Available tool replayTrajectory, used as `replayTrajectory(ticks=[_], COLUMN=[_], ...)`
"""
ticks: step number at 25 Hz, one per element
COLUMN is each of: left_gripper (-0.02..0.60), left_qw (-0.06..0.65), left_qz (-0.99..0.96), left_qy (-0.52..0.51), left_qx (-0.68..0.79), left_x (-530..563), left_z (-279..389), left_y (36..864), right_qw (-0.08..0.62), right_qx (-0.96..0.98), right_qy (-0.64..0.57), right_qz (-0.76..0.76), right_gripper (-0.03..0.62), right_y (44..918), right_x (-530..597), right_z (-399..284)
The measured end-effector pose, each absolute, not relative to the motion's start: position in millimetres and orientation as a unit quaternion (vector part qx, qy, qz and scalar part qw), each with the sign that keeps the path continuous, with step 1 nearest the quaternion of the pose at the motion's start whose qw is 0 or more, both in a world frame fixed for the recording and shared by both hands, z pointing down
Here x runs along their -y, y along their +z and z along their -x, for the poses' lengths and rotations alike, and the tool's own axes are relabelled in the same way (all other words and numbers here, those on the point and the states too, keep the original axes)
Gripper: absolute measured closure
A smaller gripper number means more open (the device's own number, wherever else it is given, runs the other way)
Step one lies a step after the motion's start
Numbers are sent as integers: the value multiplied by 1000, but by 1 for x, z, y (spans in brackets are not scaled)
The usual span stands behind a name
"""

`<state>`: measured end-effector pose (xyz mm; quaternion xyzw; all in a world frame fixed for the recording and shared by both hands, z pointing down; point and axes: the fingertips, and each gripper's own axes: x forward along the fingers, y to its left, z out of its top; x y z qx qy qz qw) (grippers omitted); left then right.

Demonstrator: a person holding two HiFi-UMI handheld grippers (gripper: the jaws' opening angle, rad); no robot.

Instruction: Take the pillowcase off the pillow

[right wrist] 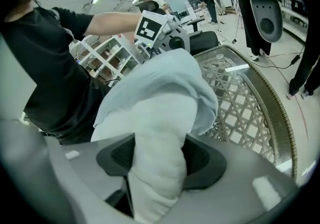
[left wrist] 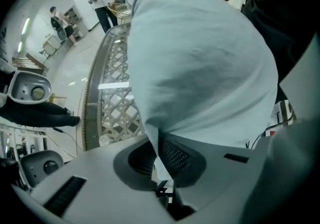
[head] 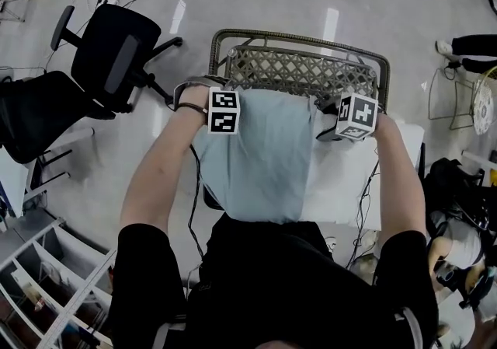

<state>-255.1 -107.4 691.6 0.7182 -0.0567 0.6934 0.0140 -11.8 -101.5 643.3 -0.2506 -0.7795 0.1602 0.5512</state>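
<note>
On the wicker lattice table (head: 303, 69) below us lies the pale blue pillowcase (head: 260, 159), the biggest thing in sight. It is draped from the tabletop toward our body and still covers much of the pillow. The white pillow (head: 347, 184) shows bare just to the right of the case, so we judge the job partly done: one end is out and the rest is still sheathed. Our right gripper (right wrist: 155, 160) is clamped on a thick bunch of that bare white pillow, right where it emerges from the mouth of the case. Our left gripper (left wrist: 158, 160) is pinched tight on a thin fold at the pillowcase's edge. What is left, as we read it, is to draw the two apart until the case slides clear of the pillow.
</note>
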Motion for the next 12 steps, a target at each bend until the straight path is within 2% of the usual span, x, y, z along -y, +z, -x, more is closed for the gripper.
replayTrajectory(ticks=[6, 12], left_gripper=[574, 574], left_qw=[-8, 8], left_qz=[-705, -683], left_qy=[700, 704], left_qx=[116, 193], left_x=[121, 104], left_z=[303, 354], left_y=[632, 582], right_qw=[542, 549], right_qx=[795, 804], right_qy=[179, 186], right_qz=[205, 129], right_gripper=[345, 352], right_y=[623, 612], right_x=[127, 163], right_z=[-5, -36])
